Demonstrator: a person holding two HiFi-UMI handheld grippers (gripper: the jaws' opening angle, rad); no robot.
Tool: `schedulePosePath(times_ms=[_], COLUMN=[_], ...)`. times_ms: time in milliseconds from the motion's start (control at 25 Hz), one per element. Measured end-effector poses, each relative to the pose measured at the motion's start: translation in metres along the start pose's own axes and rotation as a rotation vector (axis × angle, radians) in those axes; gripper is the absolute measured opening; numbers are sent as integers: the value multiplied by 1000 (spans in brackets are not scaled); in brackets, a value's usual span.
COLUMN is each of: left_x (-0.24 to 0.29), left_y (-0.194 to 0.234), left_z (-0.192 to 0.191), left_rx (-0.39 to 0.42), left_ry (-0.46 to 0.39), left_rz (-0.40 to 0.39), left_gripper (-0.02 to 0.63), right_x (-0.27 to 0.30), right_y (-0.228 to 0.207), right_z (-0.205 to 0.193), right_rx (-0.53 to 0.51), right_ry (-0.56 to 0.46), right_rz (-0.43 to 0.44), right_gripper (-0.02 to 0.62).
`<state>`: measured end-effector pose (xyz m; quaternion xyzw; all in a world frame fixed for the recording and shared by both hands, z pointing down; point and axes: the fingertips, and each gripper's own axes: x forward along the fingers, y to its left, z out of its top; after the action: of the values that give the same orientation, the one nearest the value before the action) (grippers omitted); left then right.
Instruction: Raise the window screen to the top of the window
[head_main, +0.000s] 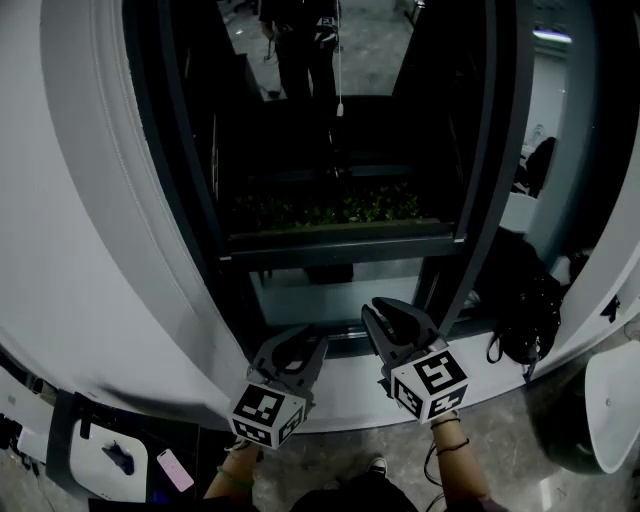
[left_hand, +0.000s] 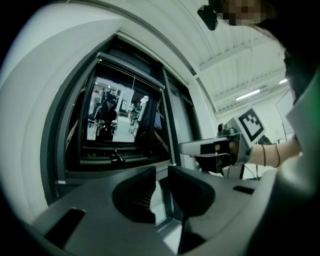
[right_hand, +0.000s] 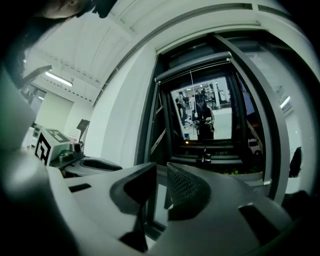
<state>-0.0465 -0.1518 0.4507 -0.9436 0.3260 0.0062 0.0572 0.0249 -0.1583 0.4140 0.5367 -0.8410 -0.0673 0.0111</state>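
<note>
Both grippers hang low before a dark-framed window (head_main: 190, 190) set in a white wall (head_main: 80, 250). In the head view the left gripper (head_main: 293, 340) is at 6 o'clock. The right gripper (head_main: 390, 312) is just beside it toward 5 o'clock and a little higher. Both point at the bottom rail of the window, above the white sill (head_main: 340, 400), and look apart from it.

The left gripper view shows its jaws only a narrow slit apart, with nothing in the slit but the window behind. The right gripper view shows the same: jaws narrowly apart and empty.

The screen (right_hand: 192, 70) shows as a bar across the opening at 12 o'clock in the right gripper view. It lies close under the top of the window, well apart from both grippers. A thin cord (head_main: 340, 70) hangs from the bar's middle. In the head view the cord drops from 12 o'clock and ends in a small pull above the centre.

The glass is dark and carries the reflection of a standing person (head_main: 305, 50) at 12 o'clock. A band of green plants (head_main: 330, 210) runs across the centre beyond the glass. A black bag (head_main: 525, 320) sits by the wall at 4 o'clock, and a small pink phone (head_main: 175, 470) lies at 7 o'clock
</note>
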Motion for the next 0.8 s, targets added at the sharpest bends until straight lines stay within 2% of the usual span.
schedulePosePath(times_ms=[120,240,360,600,800], left_x=[-12,-23,-39,-67,-74], left_y=[-26,-50,-71,-127,-195], left_z=[-16,-26,-31,-41,-54], left_rx=[-72,-102,-133,-287,-286], left_ry=[7,24,35,16,60], left_rz=[5,21,65,150,161], left_gripper=[74,74,74,74,74], right_x=[-22,-45,-75,-153,-218], right_y=[16,25,29,39,52], right_z=[-27,-48,-63,-89,-109], right_rx=[61,113,170,238,284], right_ry=[31,58,76,130,165], right_rz=[10,17,19,50,91], right_gripper=[67,67,67,67,67])
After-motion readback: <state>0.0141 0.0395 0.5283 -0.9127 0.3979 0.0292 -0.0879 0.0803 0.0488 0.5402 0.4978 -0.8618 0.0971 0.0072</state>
